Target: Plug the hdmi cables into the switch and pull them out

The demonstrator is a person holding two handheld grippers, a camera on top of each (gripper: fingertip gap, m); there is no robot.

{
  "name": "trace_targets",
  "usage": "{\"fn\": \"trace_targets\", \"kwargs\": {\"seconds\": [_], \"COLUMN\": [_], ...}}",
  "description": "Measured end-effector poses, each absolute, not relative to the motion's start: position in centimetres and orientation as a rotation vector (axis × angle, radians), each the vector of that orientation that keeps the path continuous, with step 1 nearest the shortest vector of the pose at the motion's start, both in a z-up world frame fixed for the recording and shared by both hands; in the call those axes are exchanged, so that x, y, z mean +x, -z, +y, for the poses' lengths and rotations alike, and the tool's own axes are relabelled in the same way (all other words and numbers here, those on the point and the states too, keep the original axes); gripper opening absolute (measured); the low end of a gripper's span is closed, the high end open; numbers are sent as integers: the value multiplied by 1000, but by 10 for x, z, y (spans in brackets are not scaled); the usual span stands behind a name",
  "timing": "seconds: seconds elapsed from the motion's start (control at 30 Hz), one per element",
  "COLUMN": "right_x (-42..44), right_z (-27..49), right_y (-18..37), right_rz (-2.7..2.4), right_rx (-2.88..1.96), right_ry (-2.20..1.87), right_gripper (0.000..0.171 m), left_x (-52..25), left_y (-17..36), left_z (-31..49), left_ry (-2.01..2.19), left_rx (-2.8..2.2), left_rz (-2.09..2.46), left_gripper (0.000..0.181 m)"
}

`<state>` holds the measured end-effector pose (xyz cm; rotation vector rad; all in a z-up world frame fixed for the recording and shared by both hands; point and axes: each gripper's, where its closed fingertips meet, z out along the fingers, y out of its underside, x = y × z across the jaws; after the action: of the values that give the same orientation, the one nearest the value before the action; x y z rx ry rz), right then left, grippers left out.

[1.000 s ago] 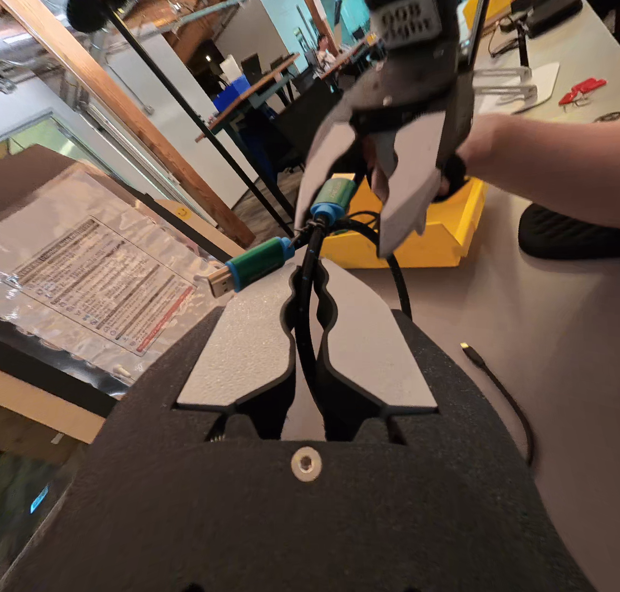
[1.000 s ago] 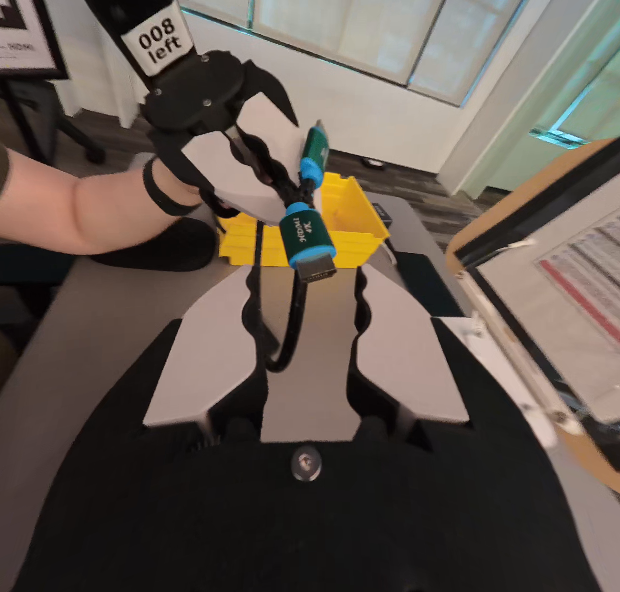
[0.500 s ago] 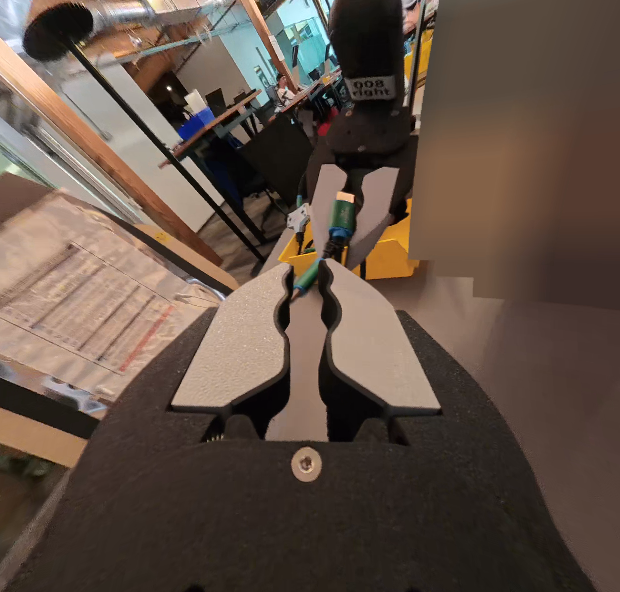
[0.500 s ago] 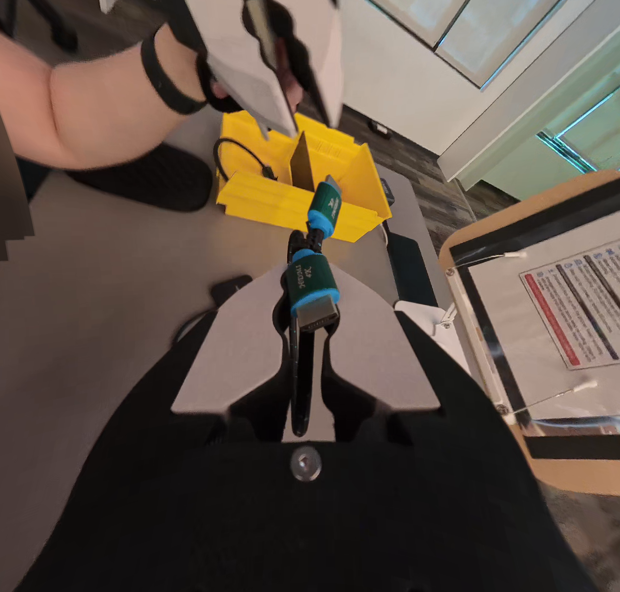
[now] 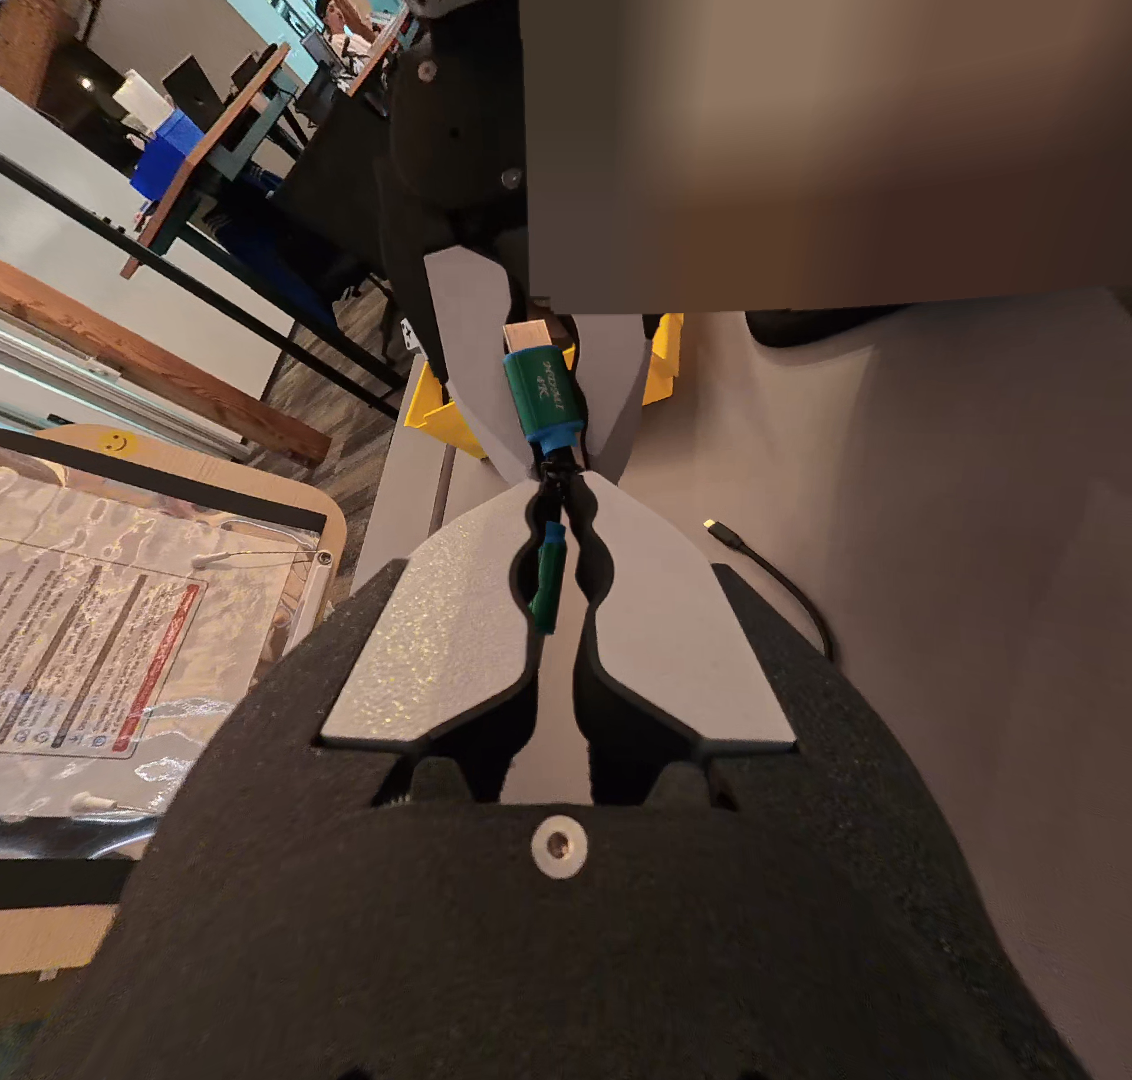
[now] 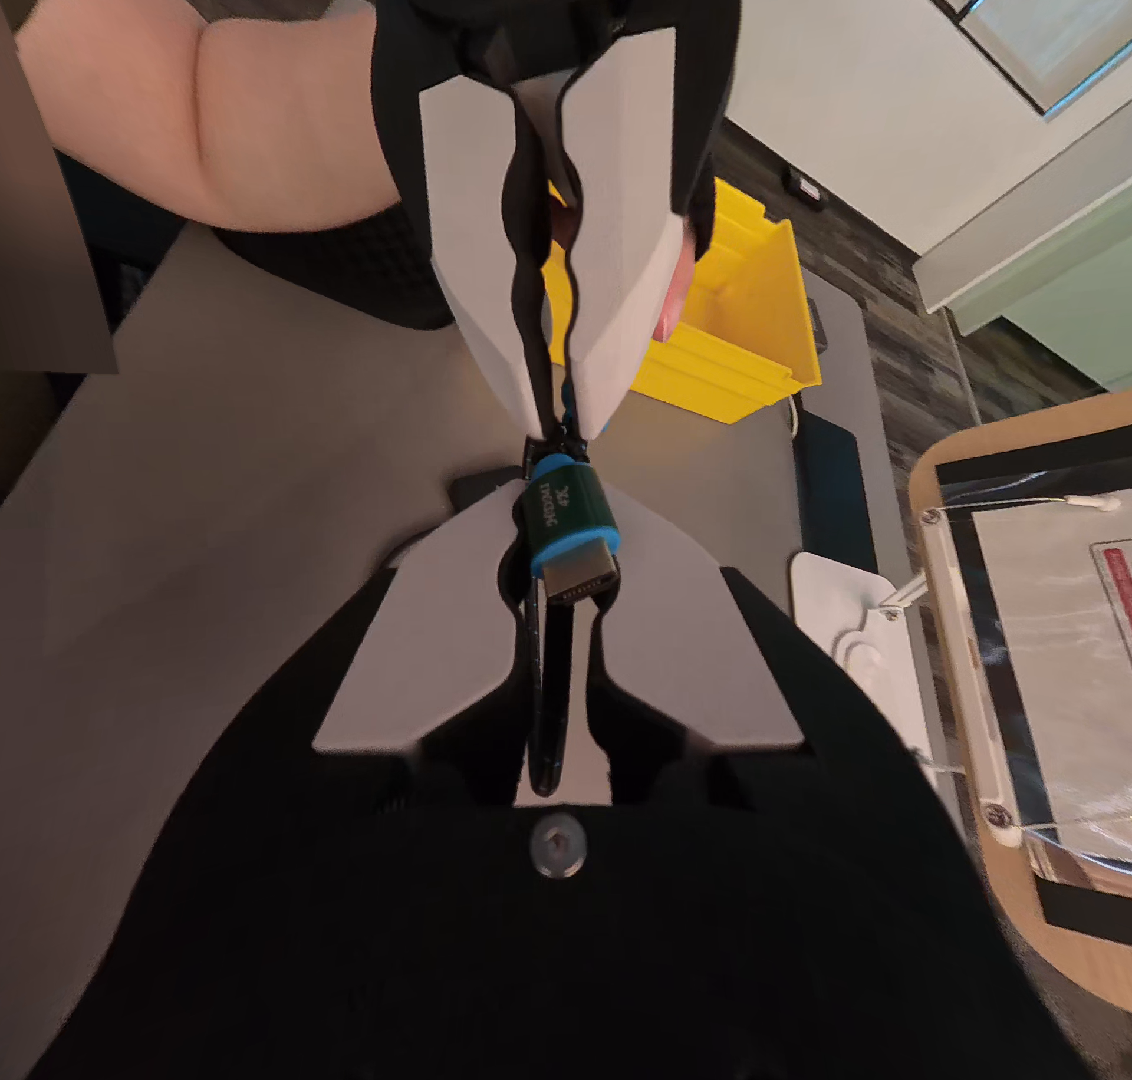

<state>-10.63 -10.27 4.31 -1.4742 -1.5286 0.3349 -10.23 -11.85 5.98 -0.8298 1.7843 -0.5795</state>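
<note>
**Both grippers pinch one HDMI cable, tip to tip**

The HDMI cable point(image 6: 547, 683) is black and braided, with a green plug at each end. One plug point(image 6: 566, 521) lies on top of the right gripper point(image 6: 554, 469), above the gap between its fingers, metal end pointing back toward the camera; the cable loops down between those fingers. The other plug point(image 5: 547, 579) hangs in the gap between the fingers of the left gripper point(image 5: 558, 487), seen edge-on.

The fingertips of the two grippers meet nose to nose over the table point(image 6: 275, 438), and the black cord bunches at that meeting point. Both pairs of fingers are nearly closed at the tips and pinch the cord there — the left on the stretch beside the hanging plug, the right just beyond the plug it carries.

Past the left fingers, in the right wrist view, sits a yellow bin point(image 6: 735, 340) on the table. To the right of the left fingers, in the left wrist view, a thin black cable point(image 5: 772, 573) with a small plug lies loose on the table. A board with a plastic-covered sheet point(image 5: 122, 622) stands off the table's edge. No switch shows in either view.
</note>
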Motion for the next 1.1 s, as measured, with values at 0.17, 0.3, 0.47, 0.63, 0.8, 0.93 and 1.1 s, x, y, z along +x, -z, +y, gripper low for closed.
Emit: {"fn": "trace_targets", "kwargs": {"seconds": [0.17, 0.3, 0.47, 0.63, 0.8, 0.93, 1.1], "right_x": [-108, -104, -100, -103, -103, -104, -103], "right_z": [-105, -104, -101, -100, -100, -108, -102], "right_y": [-55, -59, -54, -49, -57, -63, -59], "right_rz": [-1465, -1434, -1458, -1483, -1466, -1477, -1469], "right_rx": [-1473, -1487, -1472, -1440, -1373, -1306, -1338], "right_ry": [-454, -496, -454, -457, -444, -472, -446], "right_gripper": [10, 6, 6, 6, 6, 6, 7], "left_x": [-104, -105, -110, -113, -122, -123, -117], "left_y": [-70, -75, -75, -66, -50, -50, -58], "left_z": [-123, -121, -105, -104, -91, -97, -100], "left_ry": [591, 576, 587, 623, 457, 502, 498], "left_rx": [-773, -782, -873, -924, -985, -972, -900], "left_rz": [1751, 1719, 1683, 1726, 1801, 1817, 1779], "left_gripper": [4, 0, 18, 20, 25, 30, 14]}}
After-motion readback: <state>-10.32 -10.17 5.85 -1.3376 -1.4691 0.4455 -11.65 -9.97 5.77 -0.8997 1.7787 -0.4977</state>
